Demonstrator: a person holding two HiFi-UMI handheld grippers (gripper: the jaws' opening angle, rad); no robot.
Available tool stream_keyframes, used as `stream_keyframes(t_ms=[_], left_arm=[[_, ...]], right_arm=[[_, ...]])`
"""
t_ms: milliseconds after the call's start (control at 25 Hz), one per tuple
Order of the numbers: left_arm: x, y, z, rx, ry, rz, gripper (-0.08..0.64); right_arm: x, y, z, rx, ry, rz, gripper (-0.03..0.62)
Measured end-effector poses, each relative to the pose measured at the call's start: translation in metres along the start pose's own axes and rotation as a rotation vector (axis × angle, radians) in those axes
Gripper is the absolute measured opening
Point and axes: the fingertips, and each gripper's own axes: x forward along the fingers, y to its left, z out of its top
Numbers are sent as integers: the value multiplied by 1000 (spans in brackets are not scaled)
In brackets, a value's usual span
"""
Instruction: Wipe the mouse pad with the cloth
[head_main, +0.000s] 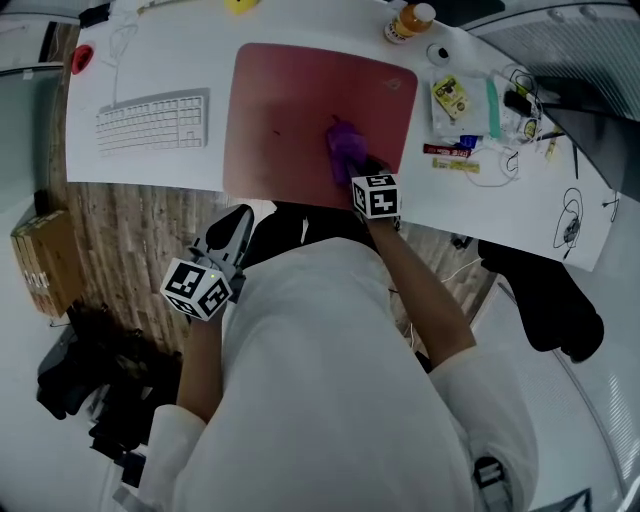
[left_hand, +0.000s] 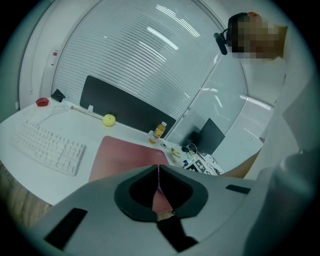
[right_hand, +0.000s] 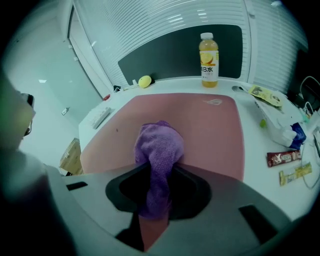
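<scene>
The right gripper reaches over the mouse pad, clamped on the cloth bunched ahead of it. The left gripper hovers, jaws together.

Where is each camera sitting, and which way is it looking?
Head view: on the person's head, looking steeply down at the desk; shows their torso, left gripper and right gripper.
Left gripper view: on the left gripper, looking across the desk toward the blinds; shows its shut, empty jaws and a sleeve.
Right gripper view: on the right gripper, looking along the mouse pad; shows its jaws clamped on the purple cloth.
Shared: all three see the mouse pad and orange bottle.
</scene>
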Motion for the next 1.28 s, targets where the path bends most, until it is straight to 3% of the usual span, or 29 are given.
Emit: stream_keyframes(t_ms=[1000,1280], left_arm=[[75,-54,21,75,51,-69,25],[72,-49,22,74,52,-67,25]], right_arm=[[-54,-123,-38,197,-48,-97,110],[-74,-142,-22,234,-128,-139,110]])
